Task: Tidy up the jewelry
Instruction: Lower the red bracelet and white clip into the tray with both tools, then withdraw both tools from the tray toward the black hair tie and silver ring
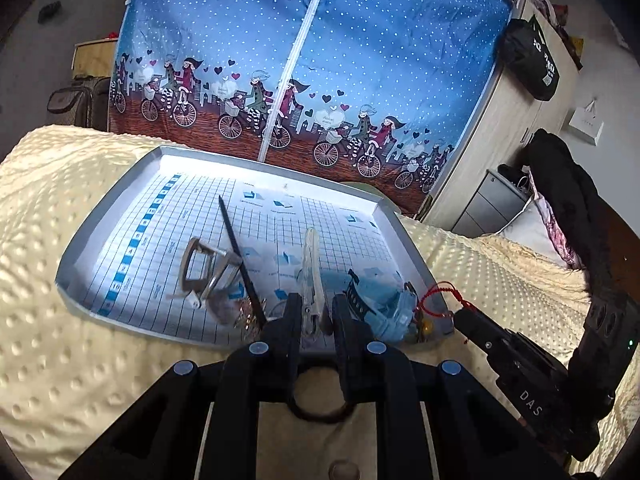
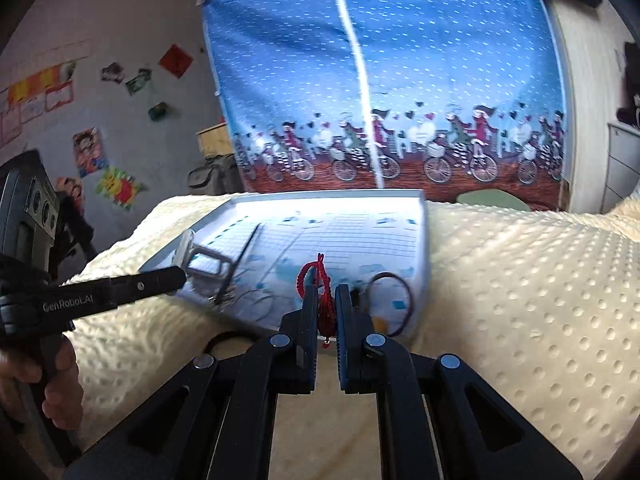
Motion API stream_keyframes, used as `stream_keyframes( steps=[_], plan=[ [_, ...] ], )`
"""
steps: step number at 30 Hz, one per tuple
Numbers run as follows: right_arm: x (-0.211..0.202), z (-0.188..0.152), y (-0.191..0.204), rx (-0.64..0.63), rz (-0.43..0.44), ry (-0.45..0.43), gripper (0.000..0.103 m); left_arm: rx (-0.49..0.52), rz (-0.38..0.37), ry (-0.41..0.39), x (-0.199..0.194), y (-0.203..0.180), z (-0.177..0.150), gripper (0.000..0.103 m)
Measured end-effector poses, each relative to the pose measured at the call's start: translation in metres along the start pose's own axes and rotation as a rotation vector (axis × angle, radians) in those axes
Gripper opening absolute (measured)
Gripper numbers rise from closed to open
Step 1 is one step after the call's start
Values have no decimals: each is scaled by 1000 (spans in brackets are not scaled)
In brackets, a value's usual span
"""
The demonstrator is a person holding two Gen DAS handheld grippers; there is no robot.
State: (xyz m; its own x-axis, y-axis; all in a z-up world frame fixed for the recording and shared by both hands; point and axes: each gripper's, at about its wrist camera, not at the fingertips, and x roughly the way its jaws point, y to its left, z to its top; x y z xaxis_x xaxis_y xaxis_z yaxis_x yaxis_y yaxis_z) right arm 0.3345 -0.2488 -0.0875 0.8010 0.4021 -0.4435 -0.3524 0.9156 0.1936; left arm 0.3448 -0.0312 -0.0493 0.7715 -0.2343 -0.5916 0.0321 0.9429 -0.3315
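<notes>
A white tray (image 1: 76,256) with a blue grid print lies on the cream blanket. In it are a silver rectangular clip (image 1: 200,268), a black stick pin (image 1: 236,248) and a pale blue piece (image 1: 384,308). My left gripper (image 1: 318,320) is shut on the near end of a clear hair clip (image 1: 311,256), which points away over the tray. My right gripper (image 2: 327,300) is shut on a red cord bracelet (image 2: 318,276) above the tray's (image 2: 424,232) near edge. In the left wrist view the right gripper (image 1: 464,318) sits at the tray's right corner with the red cord (image 1: 434,294).
A brown hair tie (image 2: 390,300) and a thin ring (image 2: 256,304) lie at the tray's near side. A dark hair tie (image 1: 320,408) rests on the blanket (image 1: 60,360) under my left gripper. A blue printed fabric wardrobe (image 1: 320,60) stands behind the bed. A hand (image 2: 52,384) holds the left gripper.
</notes>
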Motion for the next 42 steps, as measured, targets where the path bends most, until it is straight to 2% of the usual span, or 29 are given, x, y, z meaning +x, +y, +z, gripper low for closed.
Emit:
stream_keyframes(
  steps=[3,7,13,16,21,24,26,27,29,31,33,34,35,38,42],
  plan=[
    [8,-1,-15,39,-28,27,8,21,18,69,20,-3,5,15],
    [12,-1,-23,46,-45,30,8,87,42,102,33,-8,2,15],
    [27,-1,-24,35,-73,64,8,62,48,173,49,-3,-7,15],
    [30,-6,-26,38,-71,90,8,80,36,158,48,-3,-12,15],
    [27,-6,-26,35,-80,82,9,47,26,166,48,-1,-10,15],
    [24,-7,-24,30,-85,78,17,43,21,165,44,-1,-11,17],
    [20,-6,-22,25,-89,60,42,52,17,149,39,-2,-12,27],
    [17,-5,-21,24,-96,46,46,53,17,137,34,-3,-13,31],
    [11,-4,-22,23,-98,21,47,37,8,107,22,-3,-16,53],
    [7,-1,-23,20,-112,13,47,15,-1,65,9,-1,-18,70],
    [0,1,-24,23,-131,0,47,-2,-6,19,-7,-1,-20,76],
    [-4,3,-24,27,-138,-7,51,-5,-5,4,-15,-1,-20,81],
    [-9,4,-25,31,-146,-17,57,-6,5,-9,-22,-3,-21,87],
    [-28,10,-22,32,-151,-65,71,-2,47,-70,-46,-7,-23,97],
    [-61,17,-9,15,-129,-144,88,6,88,-165,-84,-12,-27,102]
  ],
)
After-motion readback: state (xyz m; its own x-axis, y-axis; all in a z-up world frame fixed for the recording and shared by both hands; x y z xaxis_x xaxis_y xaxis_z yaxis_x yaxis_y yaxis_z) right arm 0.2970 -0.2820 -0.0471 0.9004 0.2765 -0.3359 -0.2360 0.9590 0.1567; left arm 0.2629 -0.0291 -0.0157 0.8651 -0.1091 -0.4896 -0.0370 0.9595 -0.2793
